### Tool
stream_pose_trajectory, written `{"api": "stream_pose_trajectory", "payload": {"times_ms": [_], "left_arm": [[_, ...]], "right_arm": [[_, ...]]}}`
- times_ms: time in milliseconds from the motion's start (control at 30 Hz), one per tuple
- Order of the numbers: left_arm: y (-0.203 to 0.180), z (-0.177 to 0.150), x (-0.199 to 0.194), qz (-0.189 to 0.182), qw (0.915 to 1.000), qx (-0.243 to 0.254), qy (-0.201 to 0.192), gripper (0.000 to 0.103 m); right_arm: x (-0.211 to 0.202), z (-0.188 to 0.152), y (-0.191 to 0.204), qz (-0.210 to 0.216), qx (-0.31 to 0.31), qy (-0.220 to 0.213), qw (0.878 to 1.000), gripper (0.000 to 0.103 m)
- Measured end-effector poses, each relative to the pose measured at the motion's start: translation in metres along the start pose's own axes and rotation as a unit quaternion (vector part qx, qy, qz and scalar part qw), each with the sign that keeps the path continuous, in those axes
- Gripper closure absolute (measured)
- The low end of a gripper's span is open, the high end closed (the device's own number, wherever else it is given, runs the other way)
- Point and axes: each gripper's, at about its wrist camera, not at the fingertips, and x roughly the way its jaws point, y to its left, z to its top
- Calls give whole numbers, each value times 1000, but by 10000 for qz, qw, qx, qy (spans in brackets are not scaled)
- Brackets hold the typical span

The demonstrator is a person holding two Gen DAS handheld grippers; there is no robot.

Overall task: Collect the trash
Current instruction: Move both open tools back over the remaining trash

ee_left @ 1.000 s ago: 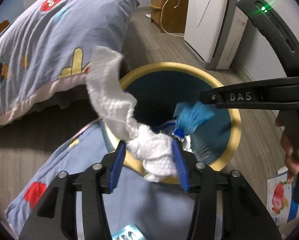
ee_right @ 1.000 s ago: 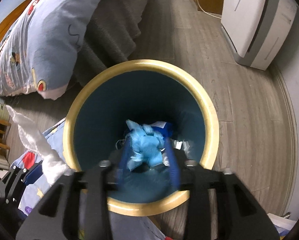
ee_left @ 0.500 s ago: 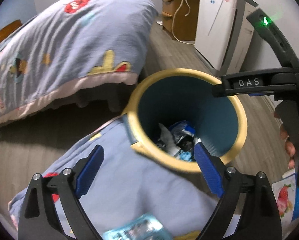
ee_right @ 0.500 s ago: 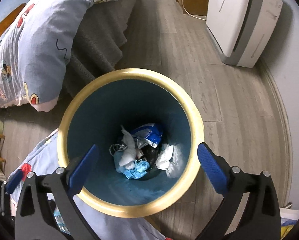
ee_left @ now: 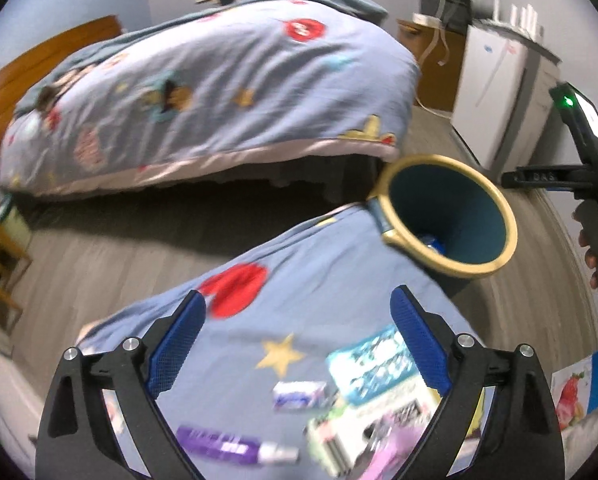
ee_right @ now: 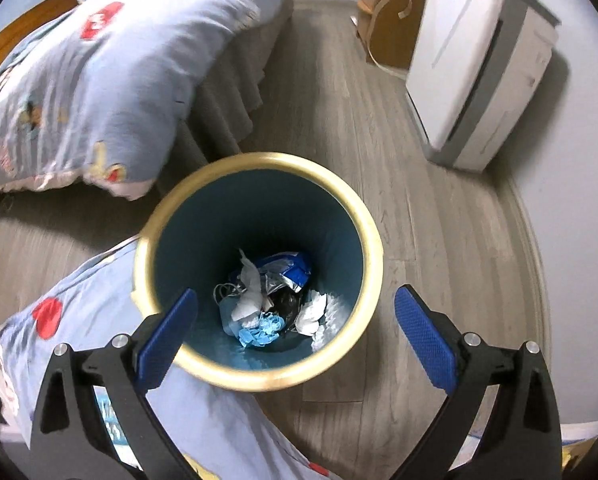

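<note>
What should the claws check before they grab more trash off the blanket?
1. Left claw empty, jaws wide after just opening: ok.
2. Right claw empty, jaws wide after just opening: ok.
3. Bin upright, with room above the trash: ok.
4. Blue glove and white tissue lie inside the bin: ok.
5. Wrappers remain on the blanket: not ok.
6. Which wrapper is closest: cannot tell, picture blurred.

blurred wrappers (ee_left: pixel 363 412) on quilt (ee_left: pixel 311 280)

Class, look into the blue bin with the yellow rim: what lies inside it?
In the bin: white tissues, a crumpled blue glove, a blue-and-silver wrapper. Whatever lies beneath this pile is covered.
</note>
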Motion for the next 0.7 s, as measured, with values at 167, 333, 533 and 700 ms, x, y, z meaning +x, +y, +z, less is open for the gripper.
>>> {"api": "stream_pose_trajectory", "payload": {"times_ms": [167, 333, 533, 700], "left_arm": [[27, -37, -51, 135, 9989, -449, -82, 9], [42, -83, -86, 230, 9959, -866, -81, 9], [46, -144, -99, 325, 9929, -1129, 180, 8], [51, -188, -84, 500, 9907, -1101, 621, 8]], "right_arm": [[-43, -23, 24, 434, -139, -182, 9988, 6], [-75, -58, 48, 1365, -271, -293, 9898, 6], [-100, -99, 73, 1491, -409, -466, 9869, 6], [-105, -139, 104, 1519, -727, -394, 9849, 6]]}}
